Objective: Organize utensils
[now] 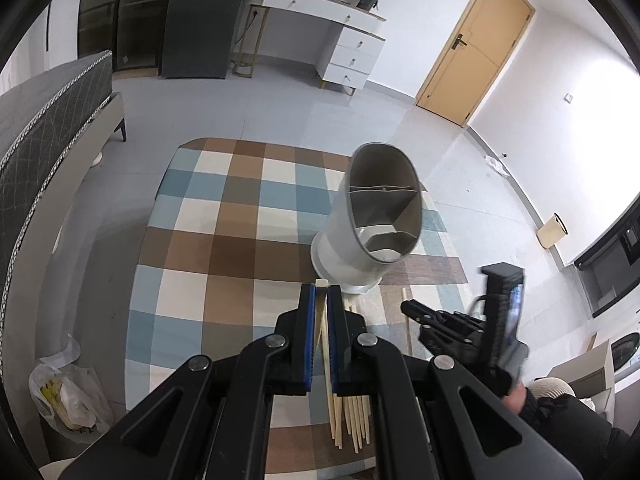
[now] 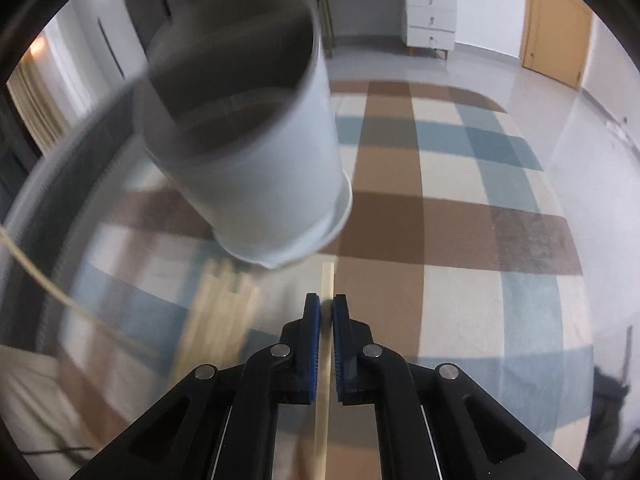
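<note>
Two hand-held grippers, each pinching one chopstick, near holder on checked table.

Risk: stick slips or misses compartment, as thin grip + tilted approach. L hand-held gripper (image 1: 321, 294) clamped on chopstick (image 1: 320, 308), aimed at holder (image 1: 360, 240); R hand-held gripper (image 2: 326, 306) clamped on chopstick (image 2: 327, 280), low beside holder base; rest of chopsticks (image 1: 354, 420) loose on table (image 1: 224, 216).

Utensil holder (image 1: 370, 220) blocks fwd path; checkered cloth (image 1: 224, 240) left w/ room.
</note>
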`<action>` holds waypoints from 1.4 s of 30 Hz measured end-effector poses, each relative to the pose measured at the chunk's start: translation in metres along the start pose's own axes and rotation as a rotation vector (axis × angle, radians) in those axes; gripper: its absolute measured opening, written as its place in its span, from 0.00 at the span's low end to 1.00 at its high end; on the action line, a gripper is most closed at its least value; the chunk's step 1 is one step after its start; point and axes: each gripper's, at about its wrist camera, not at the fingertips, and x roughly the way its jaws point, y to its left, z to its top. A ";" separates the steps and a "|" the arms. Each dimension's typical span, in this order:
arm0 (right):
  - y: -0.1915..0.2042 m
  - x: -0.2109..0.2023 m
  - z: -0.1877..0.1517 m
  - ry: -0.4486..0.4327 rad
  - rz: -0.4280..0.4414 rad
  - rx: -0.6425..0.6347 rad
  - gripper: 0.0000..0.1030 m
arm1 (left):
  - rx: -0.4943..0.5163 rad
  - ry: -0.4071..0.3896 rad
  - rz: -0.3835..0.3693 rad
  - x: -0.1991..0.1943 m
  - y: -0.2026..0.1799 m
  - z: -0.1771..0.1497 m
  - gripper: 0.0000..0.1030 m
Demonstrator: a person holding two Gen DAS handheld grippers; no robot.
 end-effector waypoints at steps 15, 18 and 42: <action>0.027 -0.105 -0.011 -0.289 0.217 0.071 0.05 | 0.096 -0.039 0.011 -0.035 -0.041 -0.002 0.01; 0.028 -0.116 -0.008 -0.332 0.229 0.065 0.05 | 0.104 -0.051 0.011 -0.043 -0.046 0.001 0.01; -0.008 -0.095 0.027 -0.246 0.190 0.095 0.25 | 0.112 -0.041 0.020 -0.038 -0.043 0.019 0.01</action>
